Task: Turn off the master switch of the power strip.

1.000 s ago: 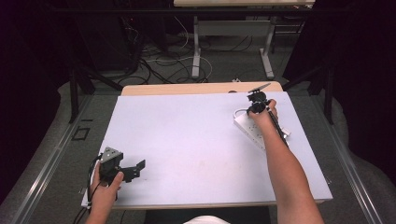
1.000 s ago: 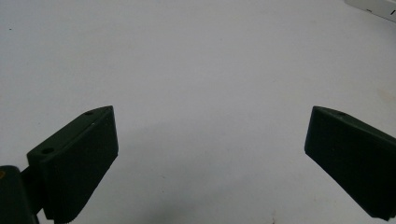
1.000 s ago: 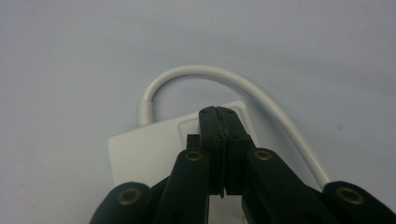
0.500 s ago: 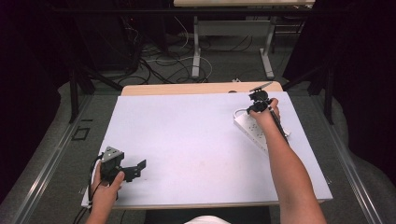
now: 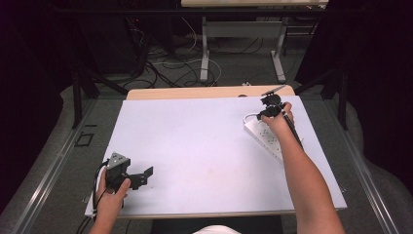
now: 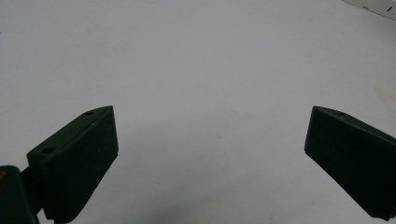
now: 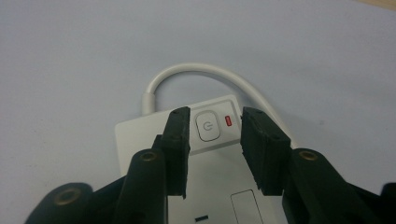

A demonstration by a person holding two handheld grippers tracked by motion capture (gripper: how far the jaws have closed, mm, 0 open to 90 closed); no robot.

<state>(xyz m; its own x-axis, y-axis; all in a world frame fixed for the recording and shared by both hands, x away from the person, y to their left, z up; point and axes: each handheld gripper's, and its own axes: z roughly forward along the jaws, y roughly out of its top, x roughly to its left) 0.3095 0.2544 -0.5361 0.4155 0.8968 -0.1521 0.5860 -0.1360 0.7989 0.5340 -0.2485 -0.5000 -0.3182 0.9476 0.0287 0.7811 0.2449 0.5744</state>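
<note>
The right gripper (image 7: 215, 128) hangs directly over the switch end of the white power strip (image 7: 212, 186), its jaws narrowed to a small gap with nothing between them, and the power button (image 7: 208, 127) sits just ahead of the fingertips, slightly toward the left one, beside the red indicator light (image 7: 228, 121). The strip's long axis runs back under the jaws toward the hand. The left gripper (image 6: 210, 154), jaws spread wide over bare table (image 6: 187, 56), is well apart from it.

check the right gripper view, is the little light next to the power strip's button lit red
Yes, the indicator light beside the power button on the power strip shows red.
</note>
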